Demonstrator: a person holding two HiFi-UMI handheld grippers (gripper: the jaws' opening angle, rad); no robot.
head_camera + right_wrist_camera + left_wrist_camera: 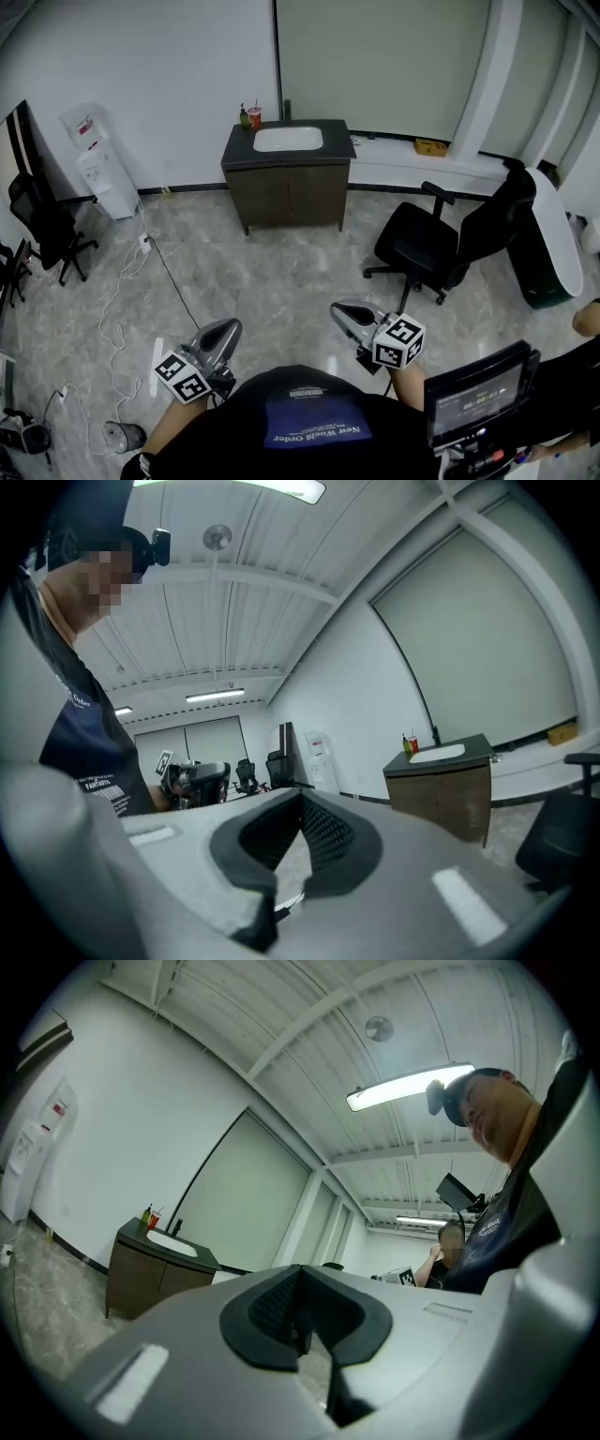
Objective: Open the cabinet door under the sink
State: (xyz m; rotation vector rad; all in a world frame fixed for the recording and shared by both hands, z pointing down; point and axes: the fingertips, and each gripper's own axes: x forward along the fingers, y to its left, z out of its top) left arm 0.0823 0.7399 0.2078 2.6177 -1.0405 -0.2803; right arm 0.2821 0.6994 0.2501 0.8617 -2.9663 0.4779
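We see the cabinet doors in the upper middle of the head view: two brown panels side by side under the white sink, both lying flat and shut. Their faces point down the frame toward us. The cabinet has its long axis running left to right, parallel to the wall behind it. A green bottle and a red cup stand together on its dark top, at the back left corner.

To the left a water dispenser stands against the wall, and a white cable trails over the grey floor. To the right a black office chair stands well apart from the cabinet.

At the bottom of the frame we hold both grippers well short of the doors. The left gripper has its pads closed together with nothing between them. The right gripper is likewise fully closed and empty. Both point up the frame toward the cabinet.
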